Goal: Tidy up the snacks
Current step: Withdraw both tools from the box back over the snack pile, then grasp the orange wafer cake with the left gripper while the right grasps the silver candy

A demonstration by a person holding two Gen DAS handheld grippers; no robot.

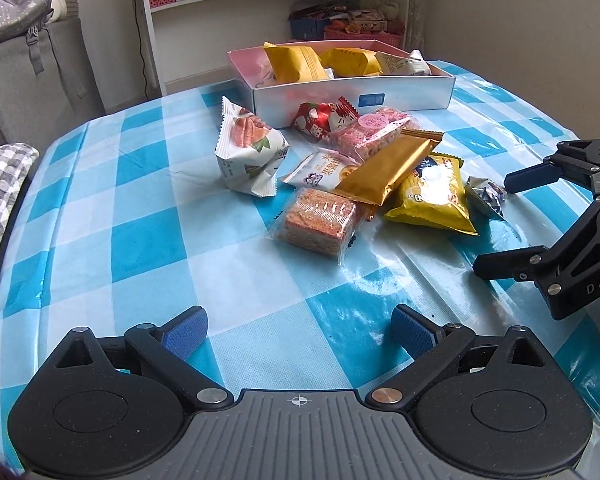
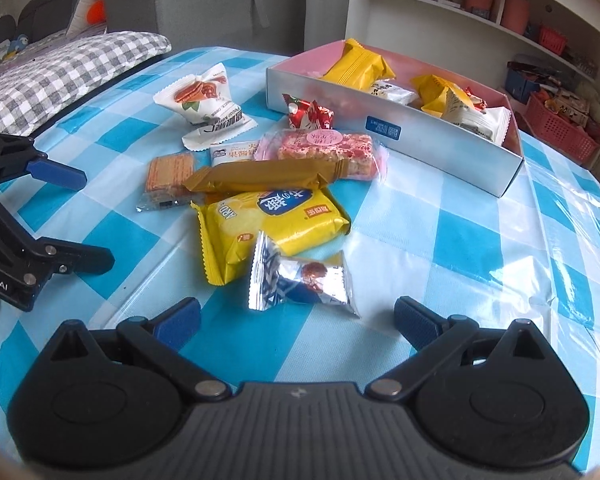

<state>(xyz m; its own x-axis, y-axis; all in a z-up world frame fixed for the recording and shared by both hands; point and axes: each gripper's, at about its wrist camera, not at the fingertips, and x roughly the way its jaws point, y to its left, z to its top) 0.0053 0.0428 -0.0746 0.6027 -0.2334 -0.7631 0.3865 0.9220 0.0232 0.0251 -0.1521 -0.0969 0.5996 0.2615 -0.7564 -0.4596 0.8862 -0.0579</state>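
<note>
Right hand-held gripper (image 2: 298,318), jaws spread and empty, faces a light, crinkly foil snack packet (image 2: 300,280) just before the yellow bag (image 2: 272,224); its puffed middle looks the best hold.

"DAS" on right tool (image 1: 496,226)
</note>
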